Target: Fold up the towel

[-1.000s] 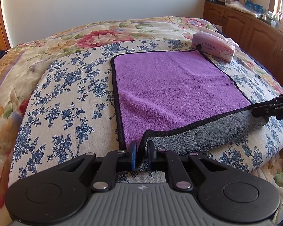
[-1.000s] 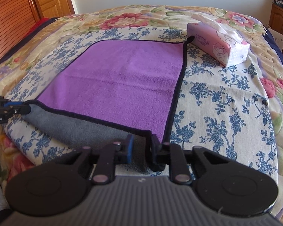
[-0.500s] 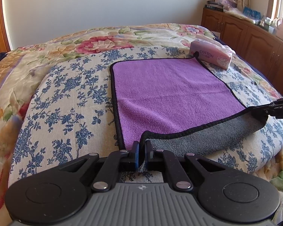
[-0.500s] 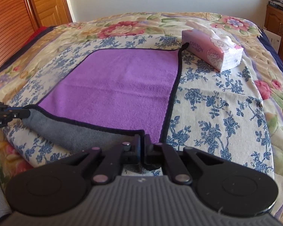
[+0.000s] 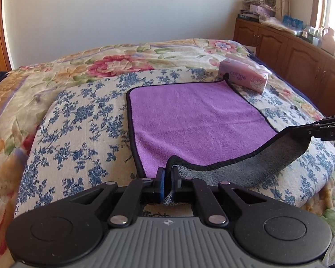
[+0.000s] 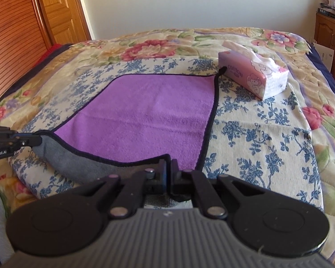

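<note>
A purple towel (image 5: 194,120) with black trim and a grey underside lies spread on the bed; it also shows in the right wrist view (image 6: 145,116). My left gripper (image 5: 167,174) is shut on the towel's near left corner. My right gripper (image 6: 168,167) is shut on the near right corner. Both corners are lifted off the bed, so the near edge hangs between them with the grey side (image 5: 245,167) showing. Each gripper shows at the edge of the other's view: the right one (image 5: 301,130) and the left one (image 6: 33,139).
A pink tissue box (image 5: 243,78) sits on the bed at the towel's far right corner, also in the right wrist view (image 6: 252,76). The bed has a blue floral cover (image 5: 78,129). Wooden cabinets (image 5: 301,55) stand to the right, a wooden door (image 6: 55,11) to the left.
Both grippers have closed on the near corners and risen, lifting the towel's near edge higher off the bed and showing more of the far wall.
</note>
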Tool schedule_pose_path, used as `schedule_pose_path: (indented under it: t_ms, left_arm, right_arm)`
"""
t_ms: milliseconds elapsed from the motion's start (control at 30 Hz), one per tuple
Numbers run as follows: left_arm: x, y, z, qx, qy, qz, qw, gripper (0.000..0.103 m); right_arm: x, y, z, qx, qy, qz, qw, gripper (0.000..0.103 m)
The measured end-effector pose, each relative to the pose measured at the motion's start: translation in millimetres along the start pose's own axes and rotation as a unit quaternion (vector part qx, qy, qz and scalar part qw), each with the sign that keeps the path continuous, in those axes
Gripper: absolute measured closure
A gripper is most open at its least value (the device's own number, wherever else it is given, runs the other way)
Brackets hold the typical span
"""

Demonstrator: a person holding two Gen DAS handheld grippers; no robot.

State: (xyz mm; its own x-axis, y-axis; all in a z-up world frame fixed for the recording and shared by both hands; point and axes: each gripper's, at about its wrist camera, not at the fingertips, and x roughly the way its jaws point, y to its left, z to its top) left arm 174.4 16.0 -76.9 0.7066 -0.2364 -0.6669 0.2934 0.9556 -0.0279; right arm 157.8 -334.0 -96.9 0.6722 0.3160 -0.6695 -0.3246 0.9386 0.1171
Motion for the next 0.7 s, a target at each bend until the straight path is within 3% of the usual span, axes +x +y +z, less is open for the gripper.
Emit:
schedule_pose_path:
  t_ms: [700]
  left_arm:
    - [-8, 5, 11, -0.014, -0.037, 0.001, 0.9992, 0.097]
  right_arm:
    - [-9, -1, 11, -0.002, -0.050, 0.002, 0.999, 0.099]
